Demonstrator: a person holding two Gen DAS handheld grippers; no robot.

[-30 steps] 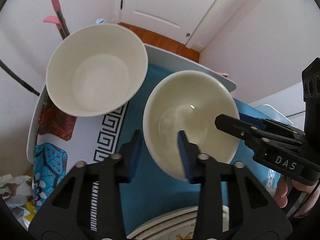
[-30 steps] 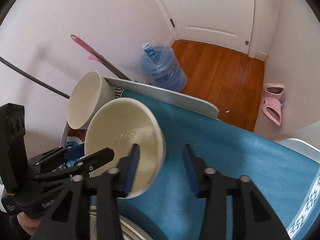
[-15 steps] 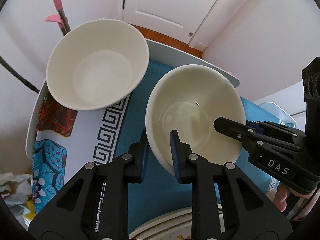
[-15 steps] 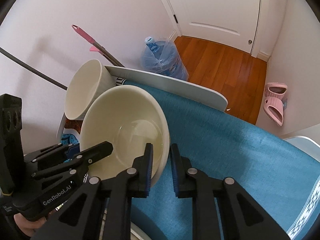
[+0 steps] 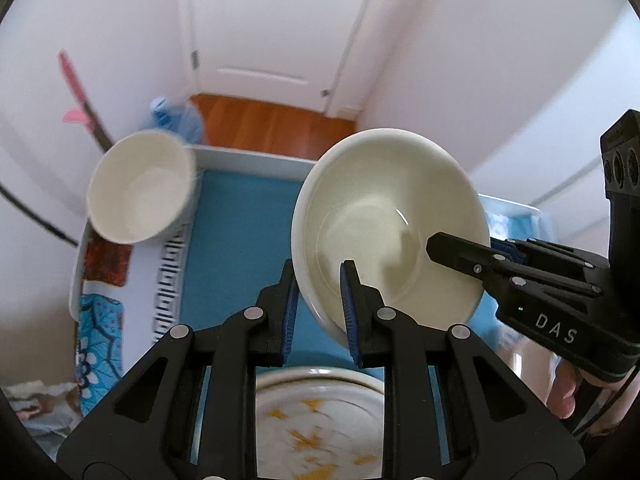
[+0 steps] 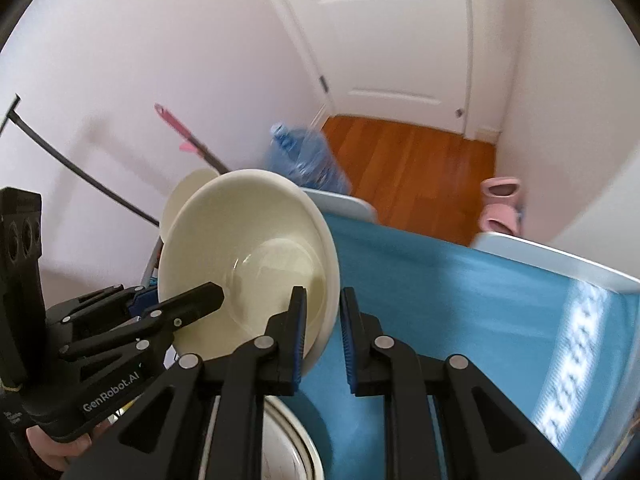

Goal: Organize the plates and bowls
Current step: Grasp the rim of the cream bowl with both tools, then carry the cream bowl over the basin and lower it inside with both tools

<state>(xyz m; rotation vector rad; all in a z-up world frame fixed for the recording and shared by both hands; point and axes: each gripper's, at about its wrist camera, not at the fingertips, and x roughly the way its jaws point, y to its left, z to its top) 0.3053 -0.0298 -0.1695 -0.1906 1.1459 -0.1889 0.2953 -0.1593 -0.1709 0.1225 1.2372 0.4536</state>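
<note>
Both tools clamp the cream bowl [image 5: 388,224] by its rim: left tool [image 5: 320,304] on the near-left edge, right tool [image 6: 322,332] on the opposite edge. It hangs tilted above the blue-clothed surface [image 5: 236,224]. Level it, then nest it in the white bowl [image 5: 140,188], beyond and left of the left tool, releasing only once seated.

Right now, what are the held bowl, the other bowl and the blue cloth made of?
Held bowl: likely glazed ceramic, cream and glossy, with a bright highlight inside and a thick rim. Other bowl: white, duller, no highlight; matte ceramic or plastic, too blurred to tell. Blue cloth: woven fabric, matte, with a faint weave texture and a patterned white border.
</note>
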